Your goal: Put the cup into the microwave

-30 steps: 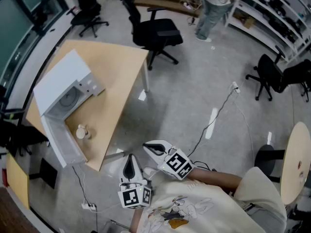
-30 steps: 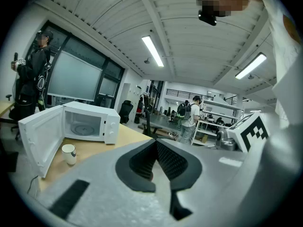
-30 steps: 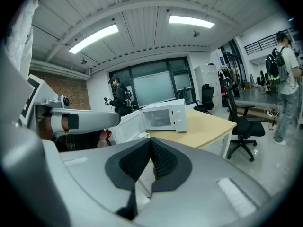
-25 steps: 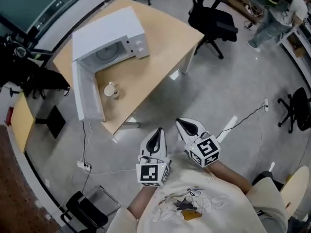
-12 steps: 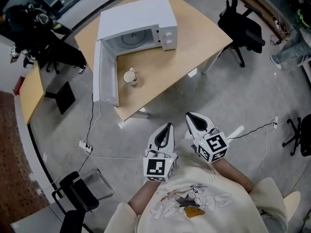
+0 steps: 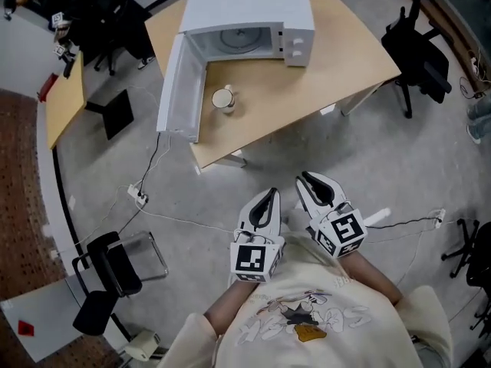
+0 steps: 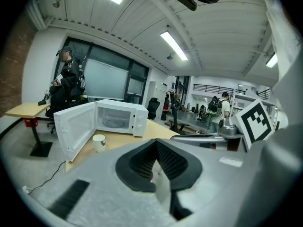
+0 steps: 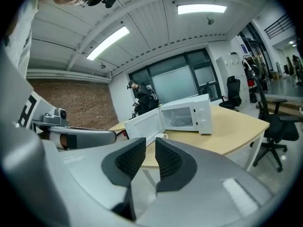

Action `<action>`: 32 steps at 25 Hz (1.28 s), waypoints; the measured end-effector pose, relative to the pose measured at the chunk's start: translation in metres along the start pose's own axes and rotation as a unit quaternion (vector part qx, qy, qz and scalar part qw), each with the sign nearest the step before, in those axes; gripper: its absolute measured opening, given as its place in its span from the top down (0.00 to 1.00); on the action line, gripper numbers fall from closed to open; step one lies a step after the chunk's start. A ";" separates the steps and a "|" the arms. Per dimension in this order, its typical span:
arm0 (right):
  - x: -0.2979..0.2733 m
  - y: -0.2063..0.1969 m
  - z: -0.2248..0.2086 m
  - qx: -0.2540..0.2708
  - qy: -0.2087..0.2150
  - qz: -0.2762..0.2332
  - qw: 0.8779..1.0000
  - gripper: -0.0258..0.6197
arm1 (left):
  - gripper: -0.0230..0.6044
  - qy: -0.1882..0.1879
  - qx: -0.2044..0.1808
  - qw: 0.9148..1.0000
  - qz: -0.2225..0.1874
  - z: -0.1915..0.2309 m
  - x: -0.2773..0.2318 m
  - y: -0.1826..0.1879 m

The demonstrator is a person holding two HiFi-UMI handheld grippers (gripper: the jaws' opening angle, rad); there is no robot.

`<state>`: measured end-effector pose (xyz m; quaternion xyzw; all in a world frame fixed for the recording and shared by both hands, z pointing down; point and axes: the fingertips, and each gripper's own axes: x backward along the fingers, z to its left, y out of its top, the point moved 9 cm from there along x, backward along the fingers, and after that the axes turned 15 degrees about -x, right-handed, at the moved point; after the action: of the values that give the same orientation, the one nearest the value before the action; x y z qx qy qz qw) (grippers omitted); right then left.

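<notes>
Beside open microwave door (image 6: 178, 90), cup (image 6: 223, 98) near table edge (image 6: 299, 113)

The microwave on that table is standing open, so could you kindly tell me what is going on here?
A person holds a claw in each hand and stands short of the table. The left claw is shut and empty; the right claw has its jaws slightly apart with nothing between them. The white cup sits on the table in front of the microwave, beside its open door, untouched. Putting it inside has not yet begun.
</notes>
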<state>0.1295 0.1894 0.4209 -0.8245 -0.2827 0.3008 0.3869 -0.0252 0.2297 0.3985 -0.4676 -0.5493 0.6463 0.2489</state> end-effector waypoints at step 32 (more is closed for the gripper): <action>-0.233 0.074 -0.030 0.004 -0.030 0.039 0.999 0.95 | 0.96 0.016 0.015 1.000 0.017 0.212 -0.158 0.019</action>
<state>0.0152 -0.0276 0.4411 -0.8242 -0.2605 0.3412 0.3693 -0.1383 -0.0087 0.4240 -0.4830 -0.5275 0.6513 0.2535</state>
